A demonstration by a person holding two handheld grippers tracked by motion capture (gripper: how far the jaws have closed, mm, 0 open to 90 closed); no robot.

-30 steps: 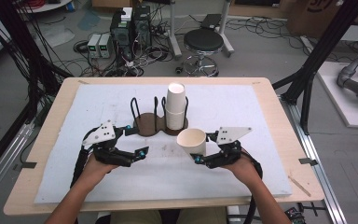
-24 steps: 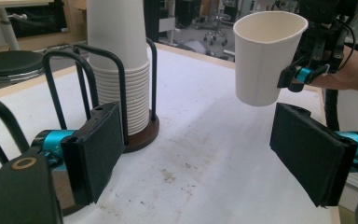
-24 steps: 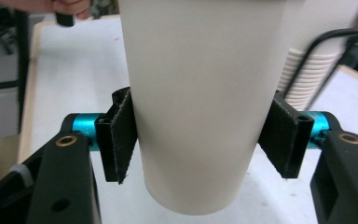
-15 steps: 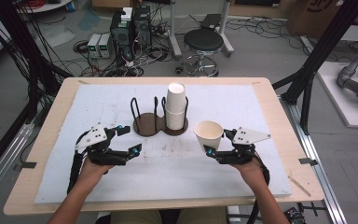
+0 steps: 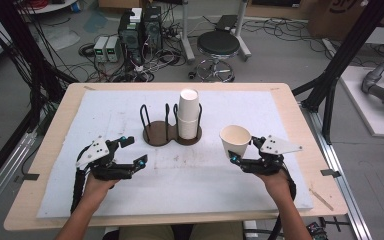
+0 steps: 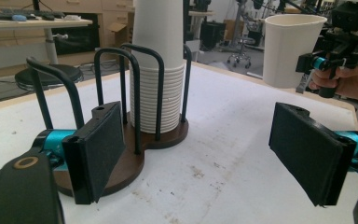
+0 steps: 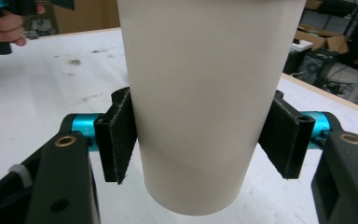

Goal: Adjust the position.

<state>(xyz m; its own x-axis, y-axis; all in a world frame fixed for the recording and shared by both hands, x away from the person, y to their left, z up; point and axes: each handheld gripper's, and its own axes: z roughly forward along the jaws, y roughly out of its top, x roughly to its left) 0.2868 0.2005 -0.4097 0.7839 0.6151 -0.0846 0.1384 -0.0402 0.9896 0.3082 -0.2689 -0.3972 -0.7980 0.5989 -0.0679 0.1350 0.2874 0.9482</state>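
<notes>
The light is bright and even, coming from above. Shadows on the white mat (image 5: 190, 175) are soft and faint. The high view looks a bit fuzzy. The far room behind the paper cup (image 7: 205, 93) is blurry.

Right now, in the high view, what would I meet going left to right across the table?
Left gripper → empty half of the wire cup holder → stack of paper cups → single paper cup → right gripper clamped on it.
</notes>
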